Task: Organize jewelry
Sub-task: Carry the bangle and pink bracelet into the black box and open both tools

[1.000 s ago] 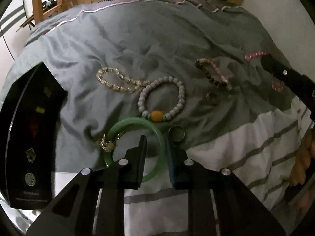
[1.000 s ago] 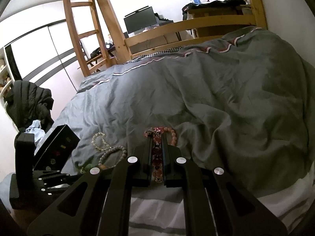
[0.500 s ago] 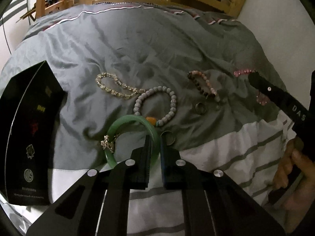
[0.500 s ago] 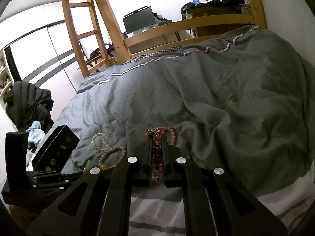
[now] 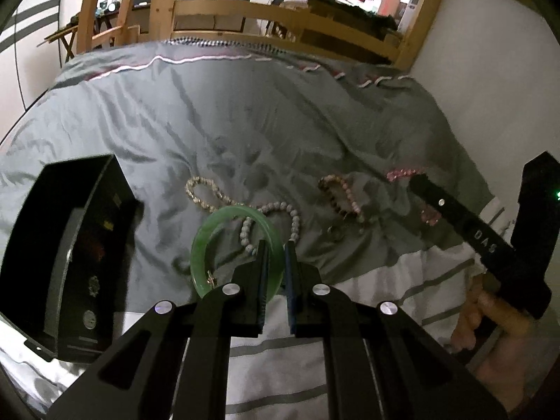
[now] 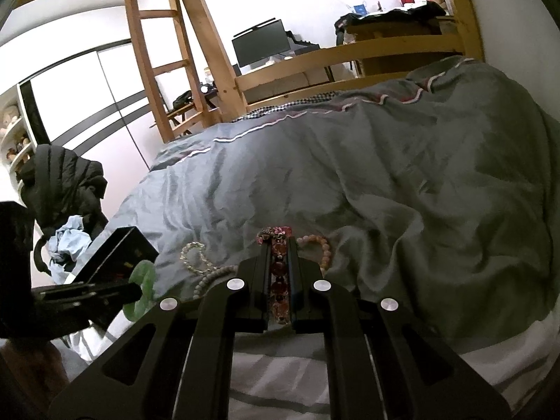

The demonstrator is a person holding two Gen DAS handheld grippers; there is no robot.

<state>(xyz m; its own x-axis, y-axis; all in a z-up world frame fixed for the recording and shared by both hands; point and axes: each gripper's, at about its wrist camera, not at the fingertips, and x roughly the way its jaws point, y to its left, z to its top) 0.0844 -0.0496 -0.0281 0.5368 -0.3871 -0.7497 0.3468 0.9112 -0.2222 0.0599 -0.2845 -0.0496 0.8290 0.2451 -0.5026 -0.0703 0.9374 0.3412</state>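
Bedding is the work surface: white striped sheet (image 5: 367,301) nearest, rumpled grey duvet (image 5: 245,133) beyond. Left gripper (image 5: 275,250) is clamped on the green bangle (image 5: 210,234), held clear of the duvet; right gripper (image 6: 280,245) is clenched on a red bead bracelet (image 6: 279,280), mostly hidden between the fingers. Black jewelry box (image 5: 63,245) sits just left, interior too dark to read. White bead bracelet (image 5: 295,218), clear bead bracelet (image 5: 199,192) and pink-brown bracelet (image 5: 341,196) lie mid-duvet; a small ring (image 5: 336,232) there is blurred. Farther back: wooden bed frame (image 6: 315,59), ladder (image 6: 168,59), monitor (image 6: 260,43), dark jacket (image 6: 63,182).
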